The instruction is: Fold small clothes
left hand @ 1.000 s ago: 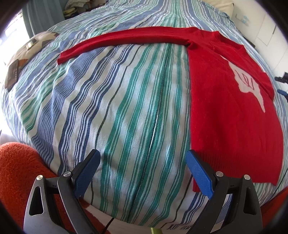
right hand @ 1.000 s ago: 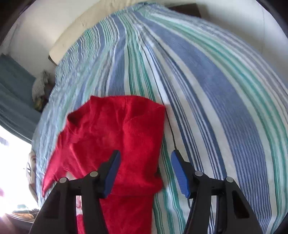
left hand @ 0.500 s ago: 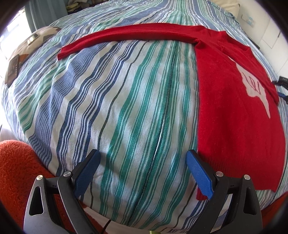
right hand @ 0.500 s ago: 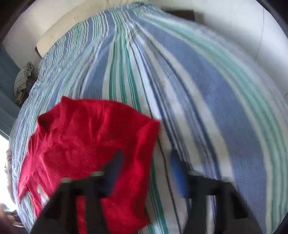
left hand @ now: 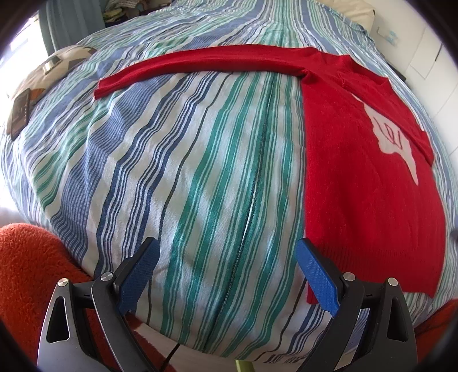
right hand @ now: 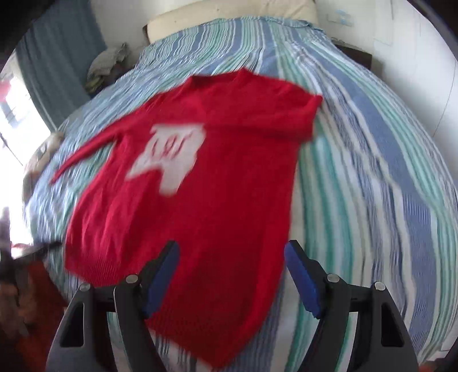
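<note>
A small red sweater (left hand: 366,177) with a white print (left hand: 398,140) lies flat on the striped bedspread (left hand: 200,171). Its left sleeve (left hand: 200,61) stretches out straight to the left. In the right wrist view the sweater (right hand: 214,200) shows with its right sleeve folded in over the shoulder (right hand: 286,114). My left gripper (left hand: 226,274) is open and empty over the bed's near edge, left of the sweater's hem. My right gripper (right hand: 232,274) is open and empty just above the sweater's hem; this view is motion-blurred.
A pillow (right hand: 229,14) lies at the head of the bed. A dark phone-like object (left hand: 20,114) and a patterned cushion (left hand: 57,65) lie at the bed's left side. An orange fluffy rug (left hand: 34,263) is below the bed edge. A clothes heap (right hand: 108,63) lies by the curtain.
My right gripper has pulled back from the folded right sleeve toward the hem, so the whole sweater now shows. My left gripper has barely moved.
</note>
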Tool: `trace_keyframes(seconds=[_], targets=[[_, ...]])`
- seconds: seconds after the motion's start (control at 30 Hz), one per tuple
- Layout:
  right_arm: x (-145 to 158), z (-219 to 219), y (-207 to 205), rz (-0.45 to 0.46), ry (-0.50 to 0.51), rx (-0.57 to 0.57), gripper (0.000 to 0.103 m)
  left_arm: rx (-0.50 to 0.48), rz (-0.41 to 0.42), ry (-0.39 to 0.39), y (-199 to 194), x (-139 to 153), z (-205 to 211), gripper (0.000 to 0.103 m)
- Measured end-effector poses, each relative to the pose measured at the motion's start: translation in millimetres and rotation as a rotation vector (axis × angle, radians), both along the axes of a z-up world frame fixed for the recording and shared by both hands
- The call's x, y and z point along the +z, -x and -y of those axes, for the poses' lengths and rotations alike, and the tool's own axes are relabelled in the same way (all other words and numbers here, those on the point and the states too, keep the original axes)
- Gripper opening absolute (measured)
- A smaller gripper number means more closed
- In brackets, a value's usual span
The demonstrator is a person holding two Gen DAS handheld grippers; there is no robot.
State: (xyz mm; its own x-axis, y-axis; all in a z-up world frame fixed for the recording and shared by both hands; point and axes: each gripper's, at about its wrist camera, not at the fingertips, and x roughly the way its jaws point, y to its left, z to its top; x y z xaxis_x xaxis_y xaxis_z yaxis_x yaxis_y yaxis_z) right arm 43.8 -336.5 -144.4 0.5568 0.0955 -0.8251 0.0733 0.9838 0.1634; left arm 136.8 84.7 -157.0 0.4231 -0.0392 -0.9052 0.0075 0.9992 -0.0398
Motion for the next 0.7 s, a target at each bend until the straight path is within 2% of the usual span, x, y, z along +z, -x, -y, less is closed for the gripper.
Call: trace_keyframes(seconds=[0.07, 0.1, 0.17, 0.23, 0.3, 0.37, 0.43, 0.57, 0.7], targets=[[-21, -10, 24, -0.086, 0.011, -0.001, 0.075, 0.003, -0.010, -0.008, 2, -2, 0, 0.097], [-25, -11, 32, -0.098, 0.012, -0.015, 0.075, 0.009, -0.017, -0.009, 1, -3, 0, 0.097], [-17, -10, 55, -0.042, 0.014, -0.061, 0.075, 0.024, -0.021, 0.001, 2, -4, -3, 0.097], [2, -5, 67, 0.061, 0.057, -0.125, 0.075, 0.040, -0.016, 0.021, 2, -3, -6, 0.097], [14, 1, 73, 0.142, 0.084, -0.185, 0.079, 0.053, -0.019, 0.022, -1, -5, -8, 0.098], [16, 9, 76, 0.177, 0.083, -0.240, 0.084, 0.064, -0.059, 0.012, -5, -15, -8, 0.098], [11, 13, 75, 0.151, 0.054, -0.256, 0.084, 0.074, -0.090, 0.011, -7, -25, -9, 0.101], [-5, 20, 69, 0.101, -0.010, -0.279, 0.084, 0.056, -0.083, -0.013, -4, -28, -5, 0.103], [-12, 33, 75, 0.100, -0.054, -0.337, 0.084, 0.061, -0.080, -0.008, -4, -34, -2, 0.103]])
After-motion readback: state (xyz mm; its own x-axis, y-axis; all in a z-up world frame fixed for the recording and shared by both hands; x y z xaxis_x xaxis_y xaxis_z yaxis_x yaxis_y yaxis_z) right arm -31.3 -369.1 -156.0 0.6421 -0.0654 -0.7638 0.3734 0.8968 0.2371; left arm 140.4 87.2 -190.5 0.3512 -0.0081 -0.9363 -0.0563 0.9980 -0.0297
